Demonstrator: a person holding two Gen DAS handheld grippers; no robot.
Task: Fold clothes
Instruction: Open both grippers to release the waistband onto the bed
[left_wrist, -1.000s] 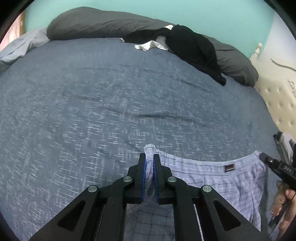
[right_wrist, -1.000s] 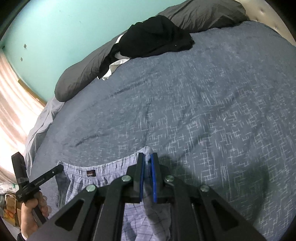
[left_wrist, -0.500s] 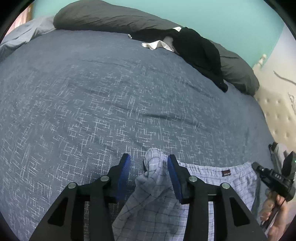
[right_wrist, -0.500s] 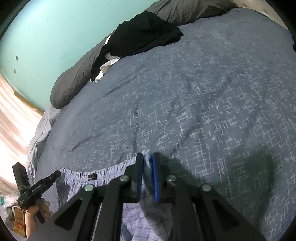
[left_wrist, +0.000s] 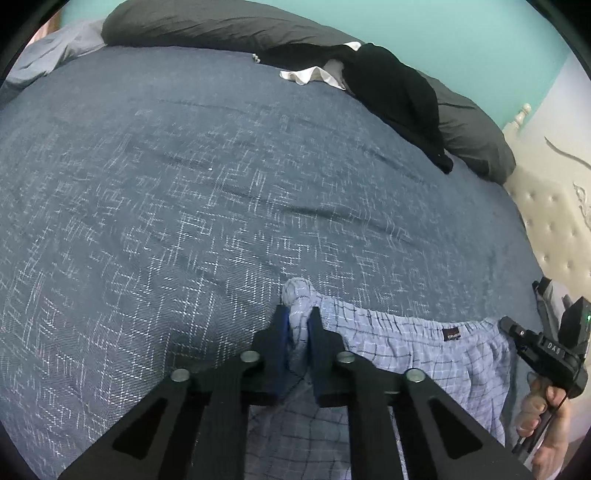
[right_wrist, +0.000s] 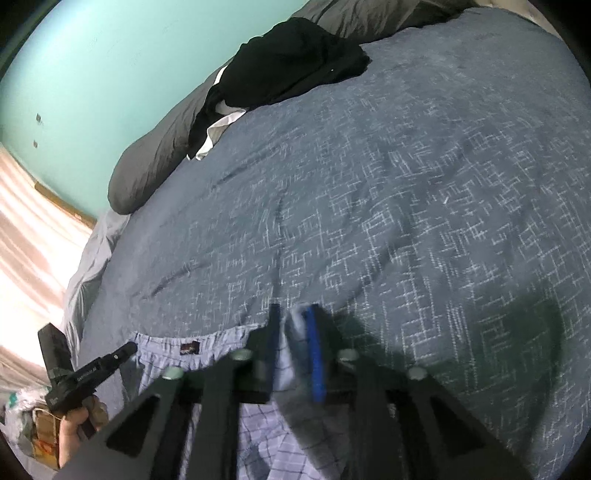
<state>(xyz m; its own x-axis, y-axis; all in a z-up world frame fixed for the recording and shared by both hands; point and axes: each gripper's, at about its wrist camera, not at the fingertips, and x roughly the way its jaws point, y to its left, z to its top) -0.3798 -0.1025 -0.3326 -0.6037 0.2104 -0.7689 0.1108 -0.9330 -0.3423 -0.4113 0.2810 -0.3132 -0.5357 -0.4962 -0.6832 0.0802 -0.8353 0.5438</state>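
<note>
Jaws of the left gripper have just closed onto a bunched corner of the plaid shorts; the right gripper, closing too, pinches the opposite corner; shorts lie low in frame on the blue bedspread.

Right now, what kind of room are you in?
Most likely a bedroom. A big bed with a blue-grey cover fills the view, long dark grey pillows lie along a teal wall, and a tufted headboard stands at one end.
</note>
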